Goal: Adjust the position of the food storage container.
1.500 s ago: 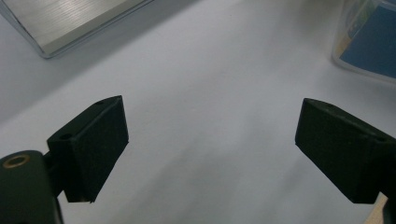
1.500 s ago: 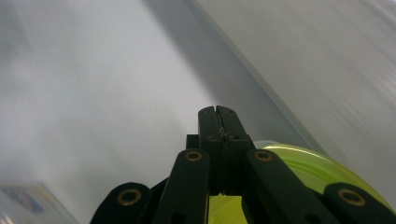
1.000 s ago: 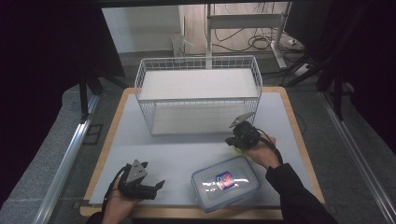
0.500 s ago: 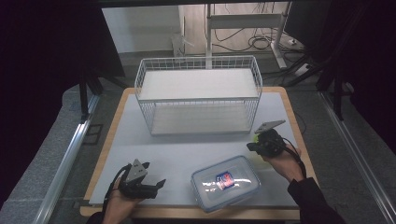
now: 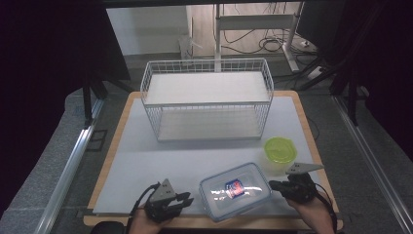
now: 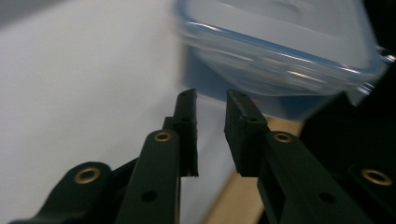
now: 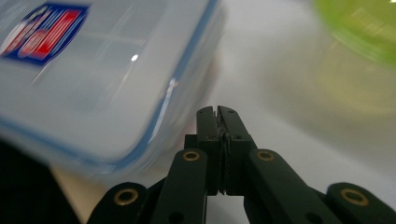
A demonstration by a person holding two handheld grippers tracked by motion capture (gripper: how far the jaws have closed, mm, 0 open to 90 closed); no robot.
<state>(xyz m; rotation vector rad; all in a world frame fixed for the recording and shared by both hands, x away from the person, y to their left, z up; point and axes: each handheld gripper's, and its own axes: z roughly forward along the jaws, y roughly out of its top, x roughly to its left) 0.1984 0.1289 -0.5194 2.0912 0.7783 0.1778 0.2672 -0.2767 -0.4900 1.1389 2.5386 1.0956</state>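
A clear rectangular food box with a blue-rimmed lid and a red-and-blue label lies near the table's front edge. My left gripper lies just left of it and points at its side. Its jaws have just been closing, and in the left gripper view a narrow gap remains with nothing in it and the box close ahead. My right gripper sits just right of the box, jaws pressed together and empty, beside the box's corner. A round green tub stands behind it.
A white wire basket with two shelves stands at the back of the pale mat. The wooden table edge frames the mat. A person's hands come in from the bottom edge.
My right gripper has come from the basket's front right corner down to the box's right side, which uncovers the green tub. The left gripper has shifted right toward the box and its jaws have narrowed.
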